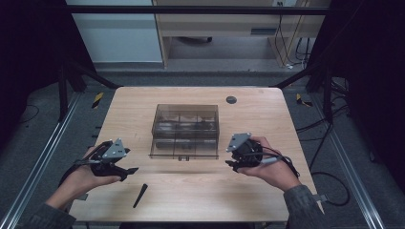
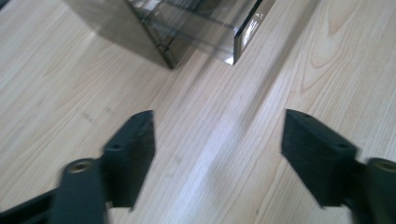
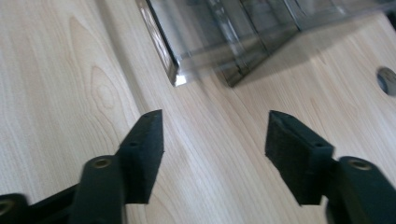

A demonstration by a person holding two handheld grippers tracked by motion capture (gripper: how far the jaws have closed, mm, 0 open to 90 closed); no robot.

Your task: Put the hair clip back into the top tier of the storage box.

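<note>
Claws flank the smoky clear box (image 1: pixel 185 130) on your counter (image 1: pixel 248 191), one on each side and both apart from it. Your left claw (image 1: pixel 129 170) is released, jaws spread wide over bare wood with nothing between them; the box corner (image 2: pixel 196 28) lies ahead of it. Your right claw (image 1: pixel 231 163) is released too, empty, pointing toward the box's near edge (image 3: pixel 219 37). The box sits mid-counter with its drawer pulled out toward you. A thin black stick (image 1: pixel 140 195) lies near your left hand (image 1: pixel 83 179).
</note>
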